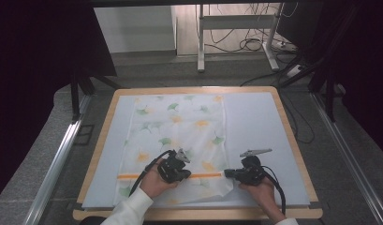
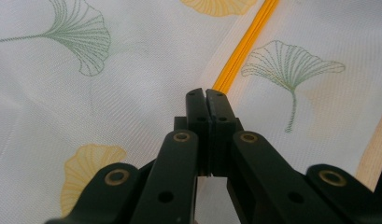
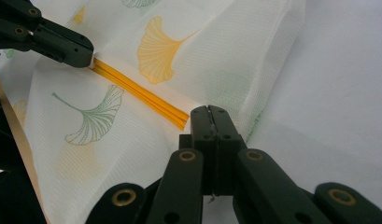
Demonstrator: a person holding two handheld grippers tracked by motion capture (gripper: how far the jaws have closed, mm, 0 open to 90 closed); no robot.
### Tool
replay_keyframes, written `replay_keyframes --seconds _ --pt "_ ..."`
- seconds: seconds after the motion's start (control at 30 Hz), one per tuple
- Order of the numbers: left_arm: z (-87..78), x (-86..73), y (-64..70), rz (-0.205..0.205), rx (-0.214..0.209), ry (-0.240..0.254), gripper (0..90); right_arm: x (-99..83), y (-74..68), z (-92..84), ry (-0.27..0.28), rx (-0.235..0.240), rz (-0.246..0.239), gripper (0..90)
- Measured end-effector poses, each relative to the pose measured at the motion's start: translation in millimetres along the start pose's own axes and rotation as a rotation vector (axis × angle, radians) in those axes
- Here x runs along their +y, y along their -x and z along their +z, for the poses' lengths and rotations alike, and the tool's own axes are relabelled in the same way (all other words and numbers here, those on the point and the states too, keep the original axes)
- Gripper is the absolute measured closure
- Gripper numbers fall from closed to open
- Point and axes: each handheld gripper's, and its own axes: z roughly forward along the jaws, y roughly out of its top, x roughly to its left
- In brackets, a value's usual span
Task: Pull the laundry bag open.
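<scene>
Black left gripper (image 1: pixel 185 172) and right gripper (image 1: pixel 228 173) lie low at the lower middle, tips facing along the orange strip (image 1: pixel 203 175). Each has its jaws pressed together at the strip on the leaf-print cloth (image 1: pixel 180 122).

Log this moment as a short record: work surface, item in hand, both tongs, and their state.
surface: wooden table with a pale mat on it
item: white mesh bag printed with green and yellow leaves, lying flat on the mat
zipper: orange zipper running across the bag near the person's edge
left tongs: jaws shut, tips at the zipper line, mid-bag
right tongs: jaws shut, tips at the zipper's right end
hold: whether the tips pinch the zipper or cloth cannot be told
</scene>
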Motion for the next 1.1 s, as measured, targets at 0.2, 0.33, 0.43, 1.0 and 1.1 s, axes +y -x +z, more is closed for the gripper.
replay_keyframes --seconds 0.2,0.33,0.43,1.0,1.1 --pt "0.2 0.9 1.9 0.007 0.012 -0.006 90.0 0.2 0.3 -0.2 -0.004 0.000 -0.002 89.7" --pt "-0.5 0.5 2.2 0.010 0.016 -0.012 90.0 0.3 -0.1 0.1 -0.002 0.000 0.000 89.7" --pt "-0.6 0.8 3.8 0.019 0.026 -0.021 90.0 0.2 -0.3 0.3 -0.001 -0.002 -0.001 89.7" --pt "-1.8 3.0 8.0 0.060 0.065 -0.056 90.0 0.4 -0.5 0.3 -0.002 -0.004 -0.002 89.7" --pt "-3.1 -0.1 5.1 0.043 0.048 -0.045 90.0 0.4 -0.3 0.2 -0.003 -0.002 -0.002 89.7"
